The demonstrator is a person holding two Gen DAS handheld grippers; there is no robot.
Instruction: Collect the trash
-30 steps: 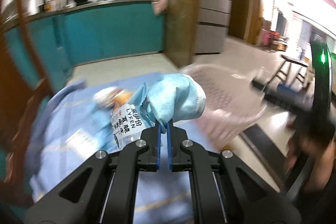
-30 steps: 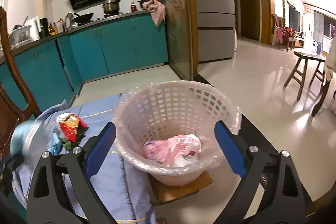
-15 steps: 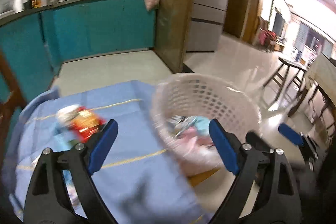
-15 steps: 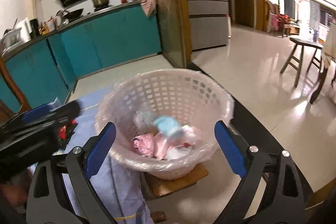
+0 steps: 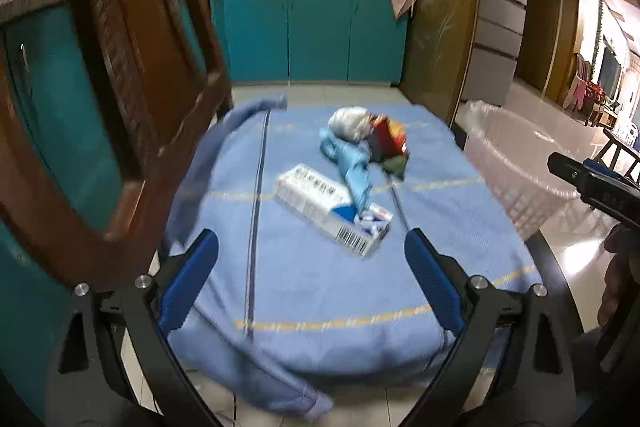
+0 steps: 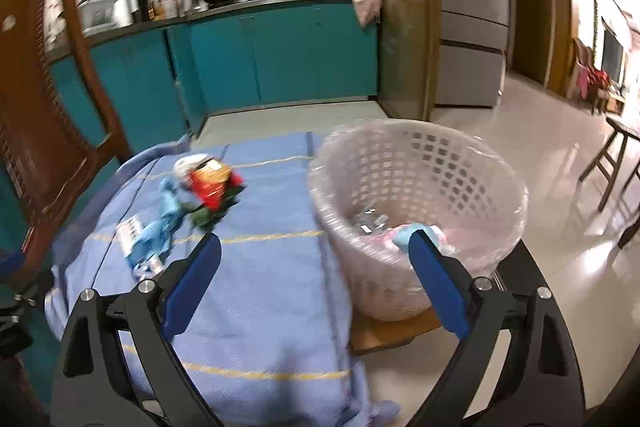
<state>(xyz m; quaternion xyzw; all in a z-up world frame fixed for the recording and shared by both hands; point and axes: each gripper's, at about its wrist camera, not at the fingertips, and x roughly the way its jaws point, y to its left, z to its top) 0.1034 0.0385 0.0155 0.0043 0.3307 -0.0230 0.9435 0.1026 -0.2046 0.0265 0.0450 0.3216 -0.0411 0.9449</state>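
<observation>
On the blue tablecloth [image 5: 320,299] lies a heap of trash: a white printed box [image 5: 320,207], a light blue mask [image 5: 354,171], a red snack wrapper [image 5: 390,141] and a crumpled white wad [image 5: 350,123]. My left gripper [image 5: 310,237] hovers over the near part of the table, short of the box; its jaws are opening with nothing between them. The pink lined basket [image 6: 440,163] stands to the right of the table and holds a blue mask [image 6: 408,233] and pink trash. My right gripper [image 6: 313,239] is open and empty, between the table and the basket.
A carved wooden chair back [image 5: 132,67] rises close on the left of the table. The basket rests on a low wooden stool [image 6: 392,331]. Teal kitchen cabinets [image 6: 280,59] line the far wall. Pale tiled floor [image 6: 560,187] and a wooden stool lie to the right.
My left gripper let go of the blue mask and a packet, which now lie in the basket, and swung back left over the table. My right gripper turned left toward the table.
</observation>
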